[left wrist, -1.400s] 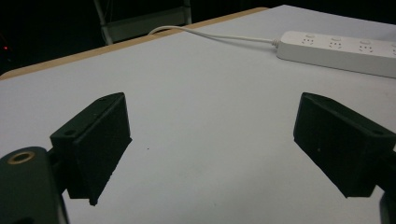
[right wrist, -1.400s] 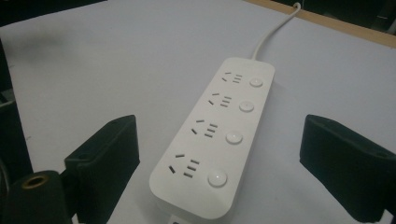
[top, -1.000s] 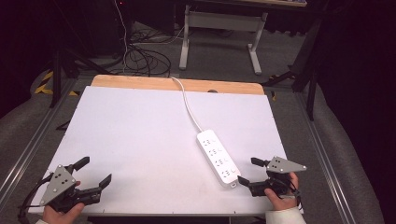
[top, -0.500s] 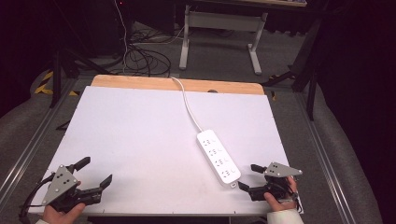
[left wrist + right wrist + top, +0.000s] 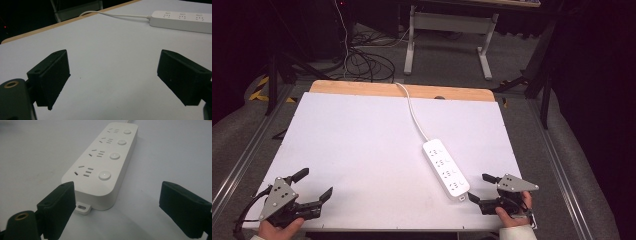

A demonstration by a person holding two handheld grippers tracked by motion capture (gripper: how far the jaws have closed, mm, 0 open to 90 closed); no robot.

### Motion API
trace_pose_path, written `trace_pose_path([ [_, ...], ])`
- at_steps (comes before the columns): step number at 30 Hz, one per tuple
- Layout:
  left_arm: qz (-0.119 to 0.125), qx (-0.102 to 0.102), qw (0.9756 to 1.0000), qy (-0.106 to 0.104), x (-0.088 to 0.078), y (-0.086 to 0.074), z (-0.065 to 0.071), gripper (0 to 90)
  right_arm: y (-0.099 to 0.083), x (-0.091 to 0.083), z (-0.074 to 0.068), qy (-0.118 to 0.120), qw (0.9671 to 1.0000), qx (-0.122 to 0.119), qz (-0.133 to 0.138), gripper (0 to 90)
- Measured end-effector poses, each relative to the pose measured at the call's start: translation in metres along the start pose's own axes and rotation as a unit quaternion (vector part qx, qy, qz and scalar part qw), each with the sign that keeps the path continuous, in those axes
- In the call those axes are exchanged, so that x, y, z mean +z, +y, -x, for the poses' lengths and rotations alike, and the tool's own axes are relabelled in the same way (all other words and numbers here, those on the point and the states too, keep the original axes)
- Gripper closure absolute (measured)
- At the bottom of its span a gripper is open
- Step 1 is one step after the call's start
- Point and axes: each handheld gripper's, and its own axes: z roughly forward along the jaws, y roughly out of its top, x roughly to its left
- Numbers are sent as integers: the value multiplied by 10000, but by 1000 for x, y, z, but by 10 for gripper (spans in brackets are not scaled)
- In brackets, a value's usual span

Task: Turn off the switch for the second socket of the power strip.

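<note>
A white power strip (image 5: 445,169) with several sockets and round buttons lies at an angle on the right half of the white tabletop (image 5: 362,140). Its white cord (image 5: 414,115) runs off over the far edge. My right gripper (image 5: 478,188) is held open just beyond the strip's near end. In the right gripper view the open right gripper (image 5: 117,195) frames that end of the power strip (image 5: 105,162) without touching it. My left gripper (image 5: 314,185) is open with nothing in it at the near left corner. In the left gripper view the left gripper (image 5: 115,77) faces bare table, with the power strip (image 5: 182,18) far off.
A wooden strip (image 5: 362,89) borders the table's far edge. Beyond it stand a desk frame (image 5: 447,35) and loose black cables (image 5: 362,62) on the floor. Grey padded rails (image 5: 242,145) flank both sides of the table.
My right gripper has drifted slightly toward the near edge of the table. The left gripper and the power strip have stayed put.
</note>
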Motion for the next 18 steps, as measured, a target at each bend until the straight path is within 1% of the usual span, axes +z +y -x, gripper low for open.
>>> trace_pose_path([
  [3, -52, 132, 9999, 0, 1, 0, 0, 115, 0, -1, 1, -28, 10000, 27, 16, 141],
  [6, -78, 146, 9999, -8, 1, 1, 0, 115, 0, -2, 1, -23, 10000, 32, 57, 141],
  [7, -57, 49, 10000, -52, 2, 1, 0, 114, 0, -2, 1, -35, 10000, 30, 54, 141],
  [10, -54, -25, 10000, -70, 2, 1, -1, 114, -1, -3, 1, -34, 10000, 30, 47, 141],
  [12, -41, -32, 10000, -60, 1, 1, -2, 114, 0, -3, 1, -29, 10000, 46, 55, 141],
  [13, -38, 13, 10000, -37, 1, 1, -2, 114, 0, -3, 0, -31, 10000, 46, 47, 141],
  [15, -50, 36, 10000, -29, 0, 0, -2, 114, 0, -2, 0, -10, 10000, 10, 41, 141],
  [16, -50, 13, 10000, -30, 0, 0, -1, 114, 1, -1, 0, -21, 10000, 16, 28, 141],
  [18, -54, 48, 10000, -8, 0, -1, -1, 114, 1, 0, 0, -17, 10000, 14, 32, 141],
])
